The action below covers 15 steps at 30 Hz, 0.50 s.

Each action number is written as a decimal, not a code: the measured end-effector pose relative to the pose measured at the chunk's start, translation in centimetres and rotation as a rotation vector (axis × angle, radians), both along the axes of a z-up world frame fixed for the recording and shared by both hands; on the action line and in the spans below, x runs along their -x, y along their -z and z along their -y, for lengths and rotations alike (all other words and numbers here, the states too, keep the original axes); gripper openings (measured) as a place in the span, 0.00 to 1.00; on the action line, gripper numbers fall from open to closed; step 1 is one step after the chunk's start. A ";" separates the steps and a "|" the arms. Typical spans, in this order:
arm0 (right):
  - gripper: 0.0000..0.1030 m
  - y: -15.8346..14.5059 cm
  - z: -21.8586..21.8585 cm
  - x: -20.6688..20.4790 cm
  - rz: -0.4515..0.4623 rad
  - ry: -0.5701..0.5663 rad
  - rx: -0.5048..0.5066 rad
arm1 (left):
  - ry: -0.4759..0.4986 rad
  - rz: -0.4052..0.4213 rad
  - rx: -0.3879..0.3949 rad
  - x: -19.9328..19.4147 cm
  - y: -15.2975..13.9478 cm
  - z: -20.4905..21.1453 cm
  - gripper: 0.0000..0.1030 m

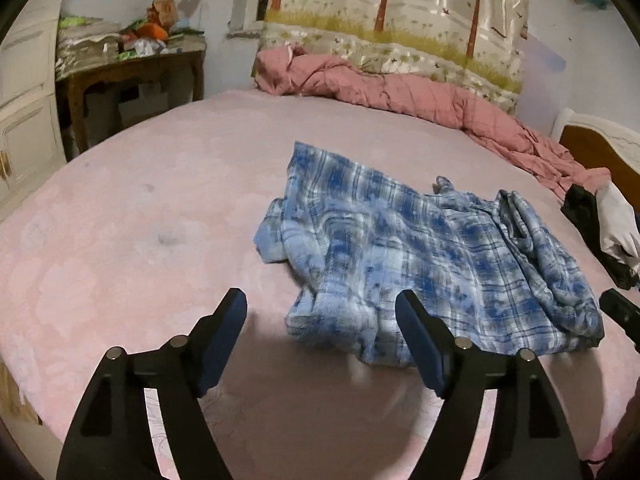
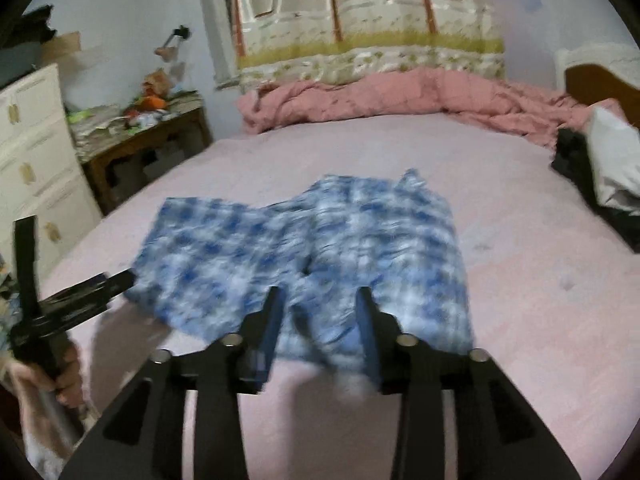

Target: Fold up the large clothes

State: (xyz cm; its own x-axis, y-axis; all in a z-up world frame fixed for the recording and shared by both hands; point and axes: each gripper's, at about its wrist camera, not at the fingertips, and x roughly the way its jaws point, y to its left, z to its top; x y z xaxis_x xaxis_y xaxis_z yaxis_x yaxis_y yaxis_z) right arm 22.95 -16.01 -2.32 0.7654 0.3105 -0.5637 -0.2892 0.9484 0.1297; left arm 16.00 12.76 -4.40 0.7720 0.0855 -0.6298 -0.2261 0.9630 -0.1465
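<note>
A blue and white plaid garment [image 1: 424,256] lies loosely rumpled on the pink bed [image 1: 140,220]. My left gripper [image 1: 320,300] is open and empty, hovering just above the garment's near left edge. In the right wrist view the same garment [image 2: 304,256] spreads across the bed's middle, blurred by motion. My right gripper [image 2: 318,296] is open and empty over the garment's near edge. The left gripper [image 2: 80,296] also shows there at the left, held in a hand.
A rumpled pink quilt [image 1: 420,92] lies along the bed's far side below a tree-print curtain [image 1: 400,12]. Black and white clothes [image 1: 604,228] sit at the right edge. A cluttered wooden table [image 1: 132,64] and white drawers [image 2: 36,168] stand left.
</note>
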 end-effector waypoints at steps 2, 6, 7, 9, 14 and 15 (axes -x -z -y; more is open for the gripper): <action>0.52 0.3 -0.2 -0.7 0.009 0.036 0.039 | -0.005 -0.006 0.022 -0.1 0.4 -0.3 0.81; 0.66 1.6 -1.1 -2.1 -0.015 0.070 0.105 | 0.020 -0.069 0.098 -1.2 1.9 -0.9 0.83; 0.69 2.1 -1.4 -2.5 -0.037 0.062 0.114 | 0.024 -0.082 0.116 -1.4 2.3 -1.1 0.83; 0.70 2.8 -1.8 -2.9 -0.052 0.064 0.139 | 0.037 -0.109 0.162 -1.9 3.3 -1.2 0.83; 0.71 3.5 -2.6 -3.0 -0.046 0.071 0.193 | 0.046 -0.083 0.151 -1.8 3.5 -0.9 0.83; 0.71 3.5 -2.7 -3.0 -0.046 0.071 0.192 | 0.050 -0.070 0.155 -1.8 3.5 -0.9 0.78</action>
